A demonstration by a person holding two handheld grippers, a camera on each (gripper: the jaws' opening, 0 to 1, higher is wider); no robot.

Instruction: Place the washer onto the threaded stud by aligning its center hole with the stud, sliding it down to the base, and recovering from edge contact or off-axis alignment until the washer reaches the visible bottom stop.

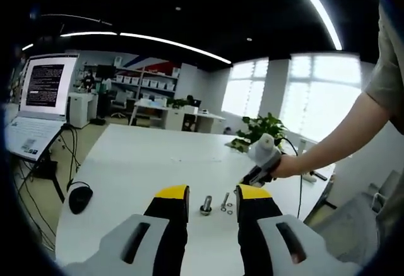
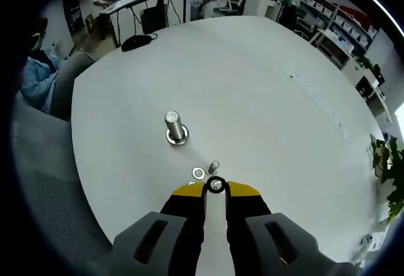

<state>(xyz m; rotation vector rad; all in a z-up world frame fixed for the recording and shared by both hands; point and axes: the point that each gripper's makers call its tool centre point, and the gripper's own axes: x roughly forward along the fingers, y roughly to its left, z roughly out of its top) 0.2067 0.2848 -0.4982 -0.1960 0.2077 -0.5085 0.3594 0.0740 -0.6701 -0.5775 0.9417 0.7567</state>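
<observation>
In the right gripper view, the threaded stud (image 2: 175, 127) stands upright on the white table (image 2: 252, 74), ahead and left of my right gripper (image 2: 216, 189). Its yellow-tipped jaws are drawn close on a small washer (image 2: 216, 185), low over the table. A loose washer (image 2: 199, 174) and a small bolt (image 2: 213, 166) lie just beyond the tips. In the left gripper view, my left gripper (image 1: 211, 195) is open with nothing in it, and the stud (image 1: 206, 205) stands on the table between its jaws. The small bolt (image 1: 225, 201) lies beside the stud. A hand holds the right gripper (image 1: 260, 165) just right of the stud.
A black mouse (image 1: 80, 197) lies near the table's left edge, with an open laptop (image 1: 38, 99) beyond it. A potted plant (image 1: 262, 127) stands at the far right edge. A person in blue (image 2: 38, 77) sits off the table's edge. Desks and shelves fill the room behind.
</observation>
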